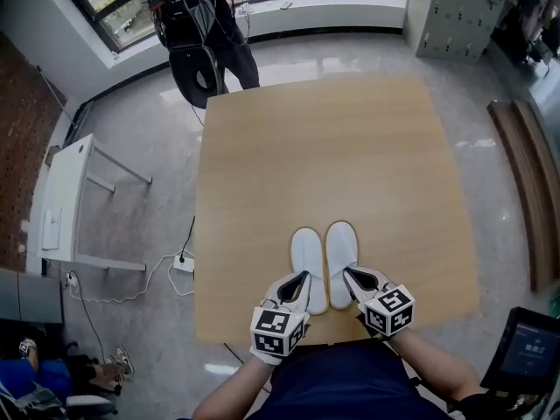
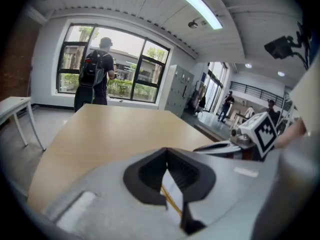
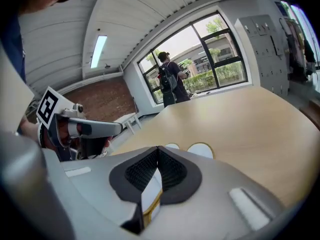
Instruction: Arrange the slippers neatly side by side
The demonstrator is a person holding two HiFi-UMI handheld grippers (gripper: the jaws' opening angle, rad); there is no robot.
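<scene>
As fingers (image 1: 297, 283) pinch heels (image 1: 316, 304), slippers (image 1: 308, 254) paired

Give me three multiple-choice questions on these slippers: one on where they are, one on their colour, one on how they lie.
1. Where on the table do the left slipper and right slipper lie?
A. far edge
B. near edge
C. left corner

2. What colour are their tops?
A. white
B. black
C. red

3. How do they lie?
A. stacked
B. side by side, toes pointing away
C. crossed

Answers:
1. B, the head view shows them just ahead of the near edge.
2. A, both tops are white.
3. B, they lie parallel and close together.
</scene>
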